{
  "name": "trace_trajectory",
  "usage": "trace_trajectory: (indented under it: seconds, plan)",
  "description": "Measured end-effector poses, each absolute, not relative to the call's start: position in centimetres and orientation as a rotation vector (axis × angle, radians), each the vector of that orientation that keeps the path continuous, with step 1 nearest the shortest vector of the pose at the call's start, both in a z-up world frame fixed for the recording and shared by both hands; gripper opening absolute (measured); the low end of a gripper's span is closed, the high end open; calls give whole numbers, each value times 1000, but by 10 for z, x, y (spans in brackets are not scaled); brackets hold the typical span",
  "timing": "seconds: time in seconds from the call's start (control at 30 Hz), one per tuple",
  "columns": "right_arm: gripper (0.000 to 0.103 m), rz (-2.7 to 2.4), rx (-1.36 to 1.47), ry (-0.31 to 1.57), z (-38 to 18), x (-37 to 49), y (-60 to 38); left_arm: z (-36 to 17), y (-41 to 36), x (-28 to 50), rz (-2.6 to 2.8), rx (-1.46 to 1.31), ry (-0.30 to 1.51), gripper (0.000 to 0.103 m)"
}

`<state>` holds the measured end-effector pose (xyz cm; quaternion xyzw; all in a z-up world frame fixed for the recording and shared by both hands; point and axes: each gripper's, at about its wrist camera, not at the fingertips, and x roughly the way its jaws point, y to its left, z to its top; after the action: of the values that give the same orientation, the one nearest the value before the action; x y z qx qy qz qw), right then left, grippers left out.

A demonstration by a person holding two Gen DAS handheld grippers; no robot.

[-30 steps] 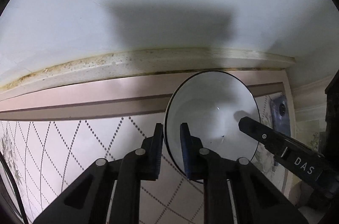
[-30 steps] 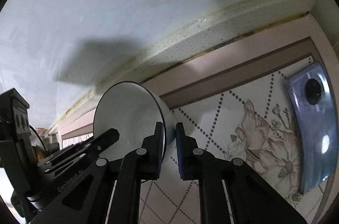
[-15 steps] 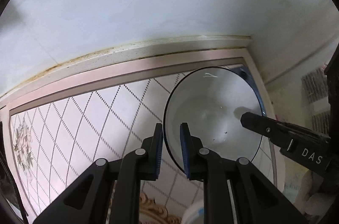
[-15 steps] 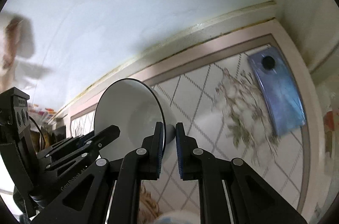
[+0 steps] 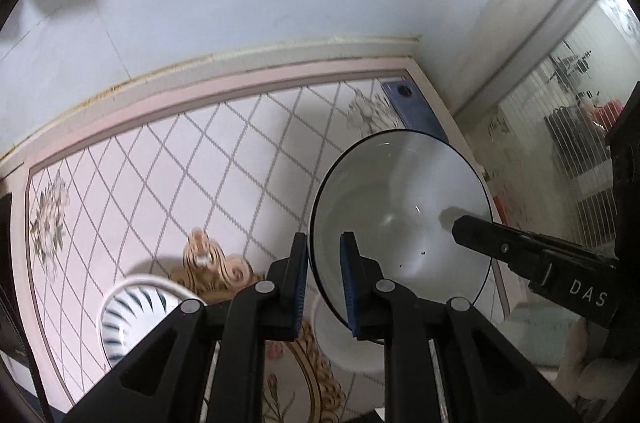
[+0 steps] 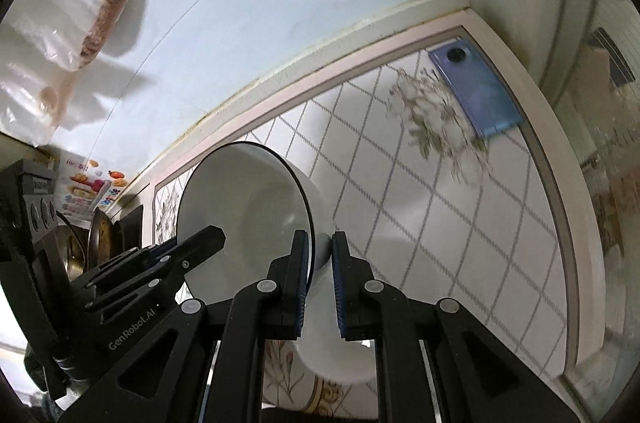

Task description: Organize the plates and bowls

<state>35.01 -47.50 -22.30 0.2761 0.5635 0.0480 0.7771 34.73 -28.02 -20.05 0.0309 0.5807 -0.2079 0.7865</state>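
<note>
Both the left gripper (image 5: 324, 285) and the right gripper (image 6: 320, 285) are closed on opposite rims of the white round ceramic bowl (image 5: 400, 223), probably to steady it in the air.

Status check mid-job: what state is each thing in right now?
White bowl: lifted, tipped on edge, gripped on opposite rims.
Left gripper: shut on the bowl's rim.
Right gripper: shut on the bowl's rim.
Striped bowl: upright on the table.
Phone: lying face down.
</note>
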Motion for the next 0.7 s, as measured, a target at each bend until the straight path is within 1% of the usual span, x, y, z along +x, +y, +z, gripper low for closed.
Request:
trace_trajectory:
  seconds: [0.17,0.4,0.7]
  plan:
    - [13,100,608,1229,-229,314,-475,-213,-281,321,-458,84,1277,14]
    - [13,89,627,1272,-257,282,-474,-233,-283,302,-450,107,1322,14]
    - [14,85,625,1322,-287,273,-470,-259,-281,299,-435,135,1371,14]
